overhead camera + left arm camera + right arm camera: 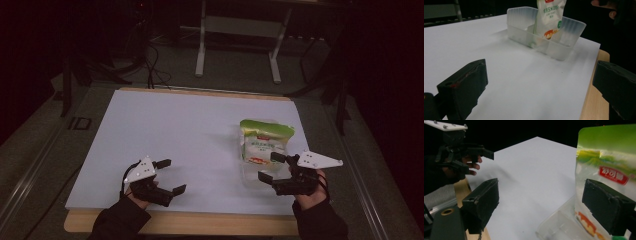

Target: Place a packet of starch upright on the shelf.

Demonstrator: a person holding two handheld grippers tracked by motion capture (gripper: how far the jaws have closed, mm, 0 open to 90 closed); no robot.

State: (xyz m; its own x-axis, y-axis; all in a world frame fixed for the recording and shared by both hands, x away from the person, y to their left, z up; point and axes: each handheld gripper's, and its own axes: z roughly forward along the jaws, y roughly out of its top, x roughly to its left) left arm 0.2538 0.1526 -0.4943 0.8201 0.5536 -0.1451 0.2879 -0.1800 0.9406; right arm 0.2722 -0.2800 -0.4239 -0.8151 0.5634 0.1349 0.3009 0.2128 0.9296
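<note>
Green pouch (265,141) just beyond right tool (271,166).

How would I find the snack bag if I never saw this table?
Look at the white sheet covering the table, then its right side near the right gripper. A clear plastic tub sits there, and the green and white pouch stands upright inside it.

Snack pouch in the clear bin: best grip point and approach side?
Grip the pouch by its flat sealed top edge, coming from above. It stands upright in the clear bin, whose walls block its lower half. The right gripper is closest, open beside it; put one of its fingers on each flat face, probably the steadiest hold.
</note>
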